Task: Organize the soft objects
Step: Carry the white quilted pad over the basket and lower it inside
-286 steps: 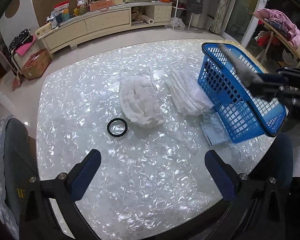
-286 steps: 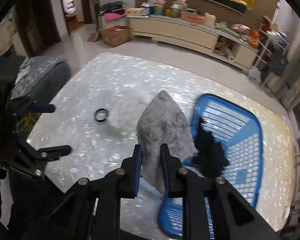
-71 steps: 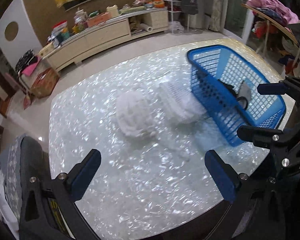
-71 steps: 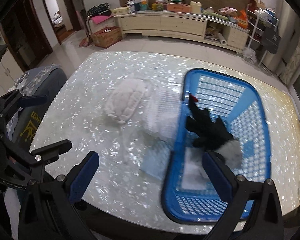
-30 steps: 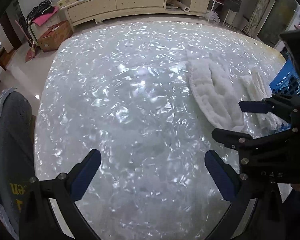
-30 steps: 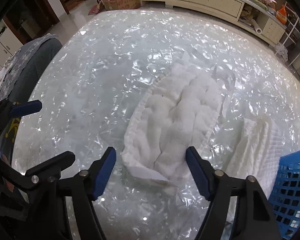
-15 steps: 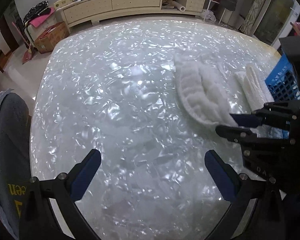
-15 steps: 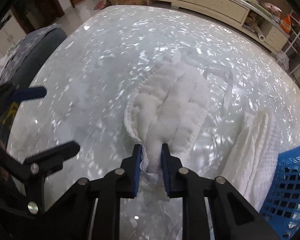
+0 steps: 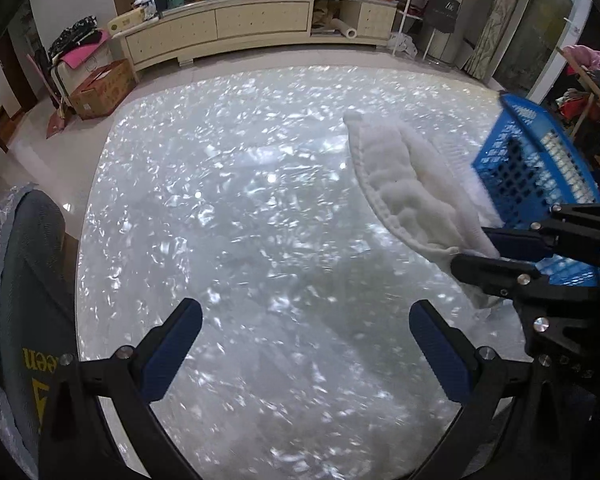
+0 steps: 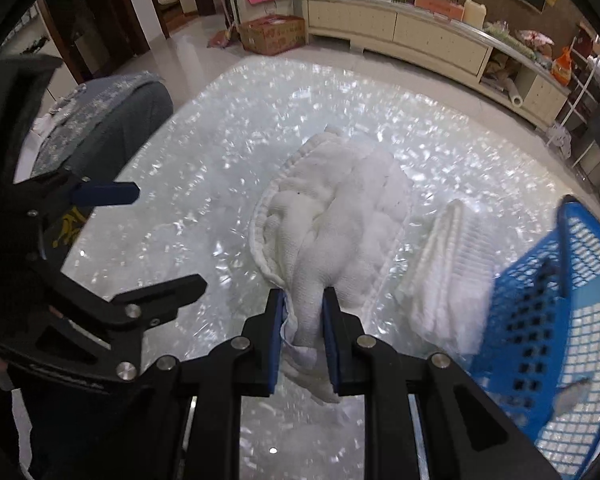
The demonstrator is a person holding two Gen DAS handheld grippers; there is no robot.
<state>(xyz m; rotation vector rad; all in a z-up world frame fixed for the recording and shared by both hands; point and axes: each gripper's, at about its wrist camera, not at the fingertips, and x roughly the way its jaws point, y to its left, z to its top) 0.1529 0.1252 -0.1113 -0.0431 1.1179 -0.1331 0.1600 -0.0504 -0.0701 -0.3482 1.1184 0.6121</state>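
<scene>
My right gripper is shut on the near end of a fluffy white towel and lifts that end off the pearly table. In the left wrist view the same towel hangs from the right gripper. A second folded white cloth lies beside the blue basket, touching its side. The basket stands at the table's right edge. My left gripper is open and empty over the table's near side; it also shows in the right wrist view.
A grey chair back stands at the table's left edge. A cream sideboard with clutter runs along the far wall. A cardboard box sits on the floor. A rack with clothes stands behind the basket.
My right gripper closed on the near end of the fluffy towel and raised it. Both views have pulled back and the basket has come further into view.
</scene>
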